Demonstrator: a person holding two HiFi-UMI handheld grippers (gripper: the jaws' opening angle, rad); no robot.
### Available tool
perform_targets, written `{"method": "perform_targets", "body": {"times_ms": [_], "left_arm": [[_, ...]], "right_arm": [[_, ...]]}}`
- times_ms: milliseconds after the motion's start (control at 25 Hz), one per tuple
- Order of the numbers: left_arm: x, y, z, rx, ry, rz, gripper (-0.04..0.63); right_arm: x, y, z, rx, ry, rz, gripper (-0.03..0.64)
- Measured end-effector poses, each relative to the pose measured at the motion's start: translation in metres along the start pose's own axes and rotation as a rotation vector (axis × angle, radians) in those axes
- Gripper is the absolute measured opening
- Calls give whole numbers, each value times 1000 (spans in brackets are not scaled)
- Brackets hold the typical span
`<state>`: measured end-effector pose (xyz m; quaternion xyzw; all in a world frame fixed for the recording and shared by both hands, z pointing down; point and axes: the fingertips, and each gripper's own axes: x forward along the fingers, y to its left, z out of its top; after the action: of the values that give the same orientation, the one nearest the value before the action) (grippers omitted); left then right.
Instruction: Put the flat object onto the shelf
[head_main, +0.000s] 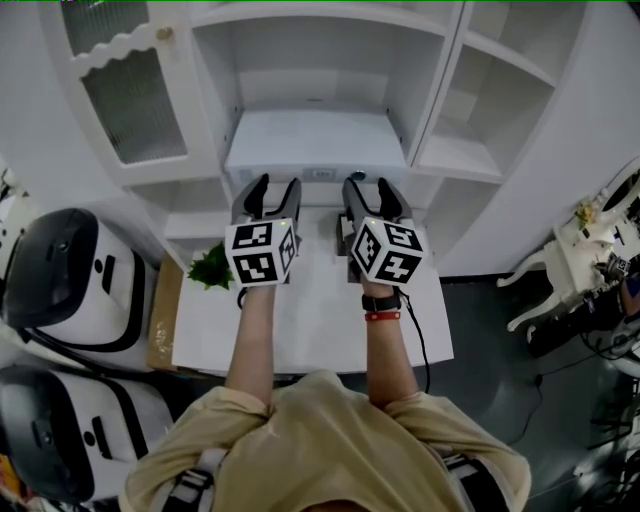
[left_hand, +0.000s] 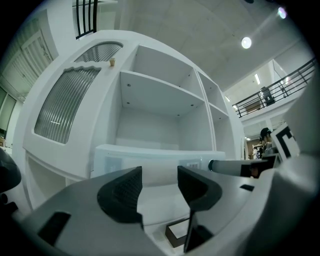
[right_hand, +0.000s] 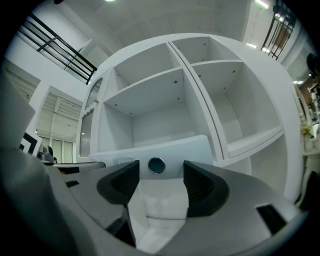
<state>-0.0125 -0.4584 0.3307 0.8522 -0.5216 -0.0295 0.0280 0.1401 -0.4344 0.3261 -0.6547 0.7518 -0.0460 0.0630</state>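
Claws: left gripper (head_main: 278, 185) and right gripper (head_main: 368, 186) are standing with jaws apart, gripping nothing.
Flat object (head_main: 315, 140): lying on the white shelf unit's (head_main: 440, 95) middle ledge, just beyond both; its front label (head_main: 320, 175) is showing too small to read.
Surface: white table (head_main: 320, 335) is carrying a green plant (head_main: 212, 268).

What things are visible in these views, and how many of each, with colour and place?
shelf unit: one, white, behind the table
flat object: one, white, on the shelf's middle ledge, just ahead of both grippers
table: one, white, below the grippers
plant: one, green, at the table's left edge
rounded machines: two, white and black, on the floor at left
small furniture: one, white, far right
left gripper: one, grey, jaws apart, empty
right gripper: one, grey, jaws apart, empty
wristbands: two, black and red, right wrist
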Motion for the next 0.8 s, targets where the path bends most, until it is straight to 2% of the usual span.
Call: {"method": "perform_targets", "body": {"times_ms": [800], "left_arm": [[41, 15, 0, 20, 20, -24, 236]], "right_arm": [[43, -10, 1, 9, -2, -23, 264]]}}
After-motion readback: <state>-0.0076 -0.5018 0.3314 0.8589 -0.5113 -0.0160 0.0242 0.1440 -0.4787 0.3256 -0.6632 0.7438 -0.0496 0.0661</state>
